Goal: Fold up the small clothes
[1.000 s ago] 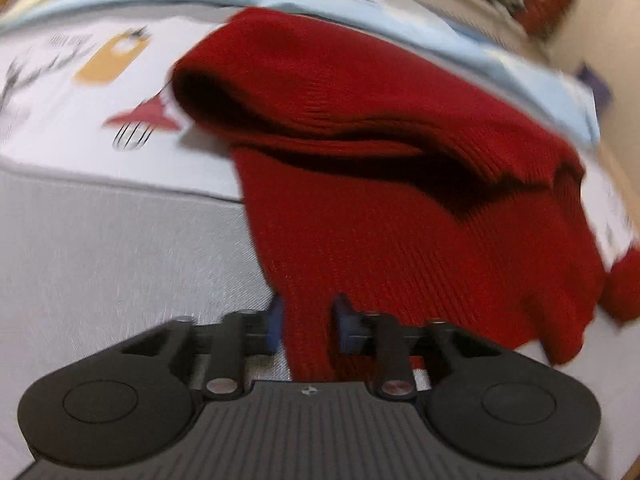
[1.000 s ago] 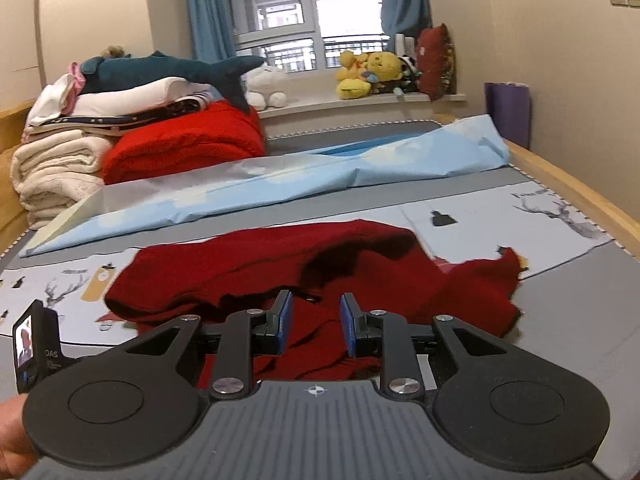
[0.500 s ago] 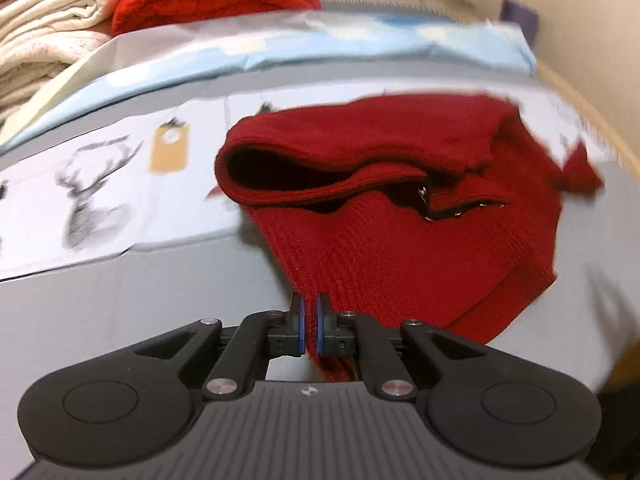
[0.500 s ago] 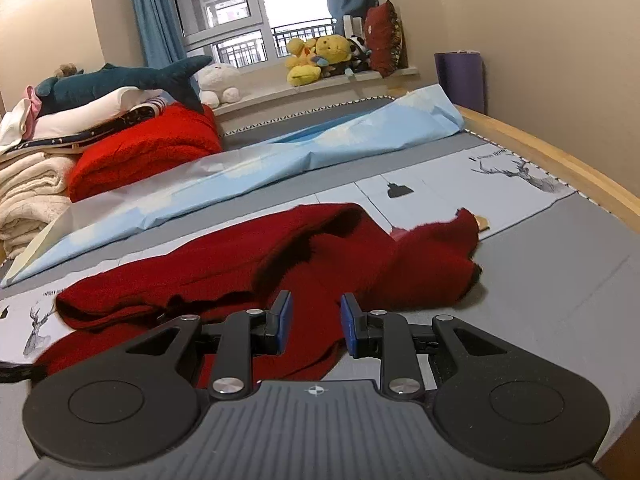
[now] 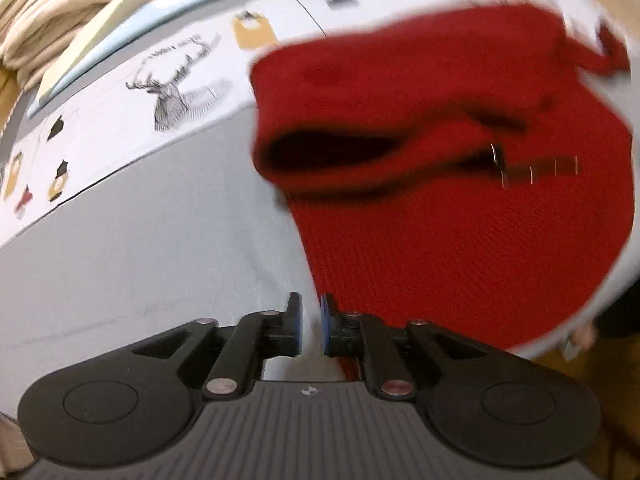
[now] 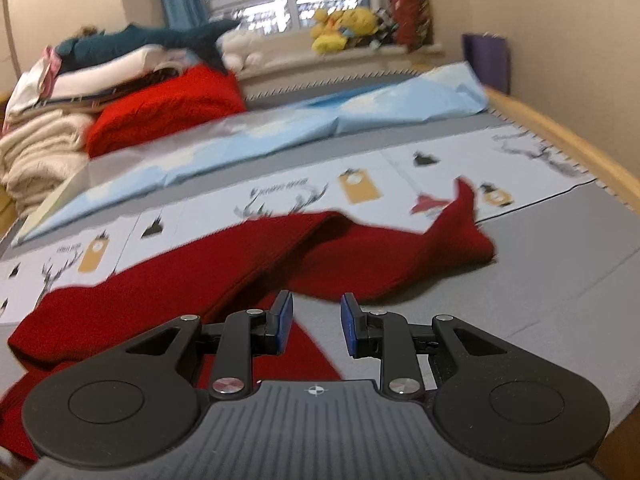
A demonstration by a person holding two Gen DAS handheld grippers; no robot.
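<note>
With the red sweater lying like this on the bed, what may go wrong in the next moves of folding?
1. The left gripper is opening and nothing shows between its pads; the red sweater edge lies beside it, so the cloth may sag back unevenly.
2. The upper layer is bunched, with an open mouth and a zipper showing; folding over it would probably trap a lump.
3. The right gripper is open over the sweater's near edge and the grey sheet; closing here might pinch the sheet too.
</note>
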